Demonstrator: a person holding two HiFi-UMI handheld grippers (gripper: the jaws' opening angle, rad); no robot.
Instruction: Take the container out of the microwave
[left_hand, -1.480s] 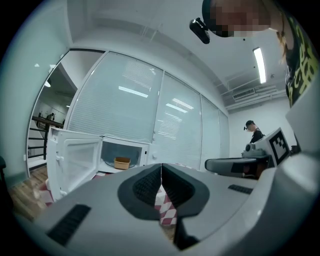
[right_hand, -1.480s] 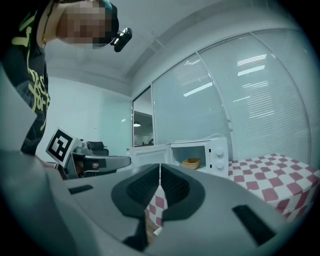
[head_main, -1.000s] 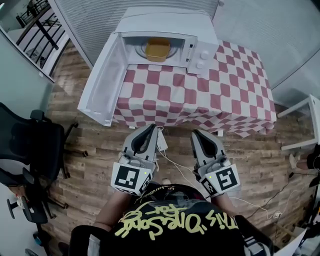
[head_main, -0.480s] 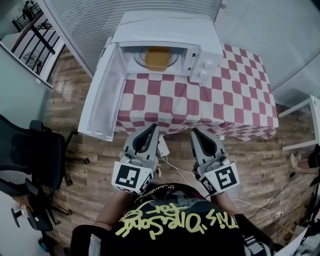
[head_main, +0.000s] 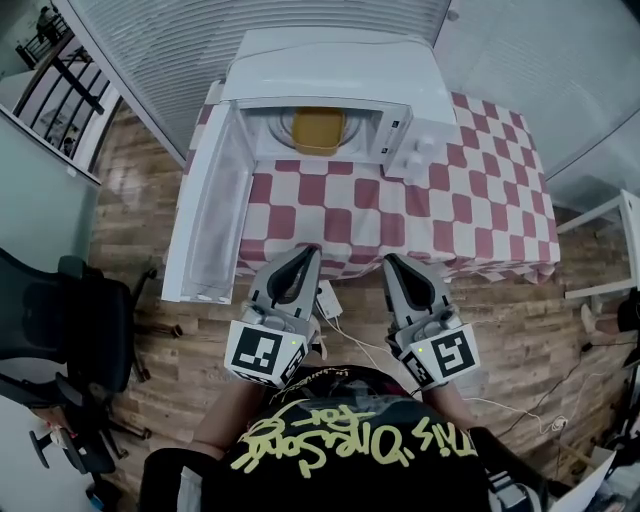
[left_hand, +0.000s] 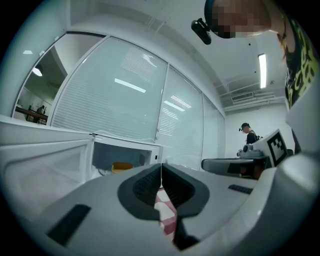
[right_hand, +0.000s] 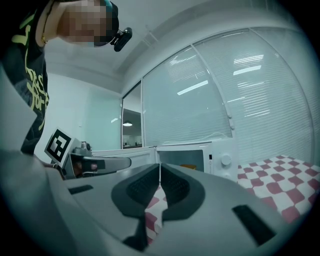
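The container (head_main: 318, 130) is a low, yellow-orange tub sitting upright in the middle of the microwave's (head_main: 330, 65) open cavity. The microwave is white, with two dials (head_main: 421, 153) on its right front. It stands at the far left end of the checked table (head_main: 400, 215), and its door (head_main: 205, 215) is swung wide open to the left.

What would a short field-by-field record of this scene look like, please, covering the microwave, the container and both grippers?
microwave: white, standing on the table at the far side
door: swung fully open, towards the left of the head view
container: yellow, inside the microwave, untouched
table: covered with a red-and-white checked cloth
left gripper: shut, empty, near the table's front edge
right gripper: shut, empty, beside the left gripper
task state: container not yet taken out
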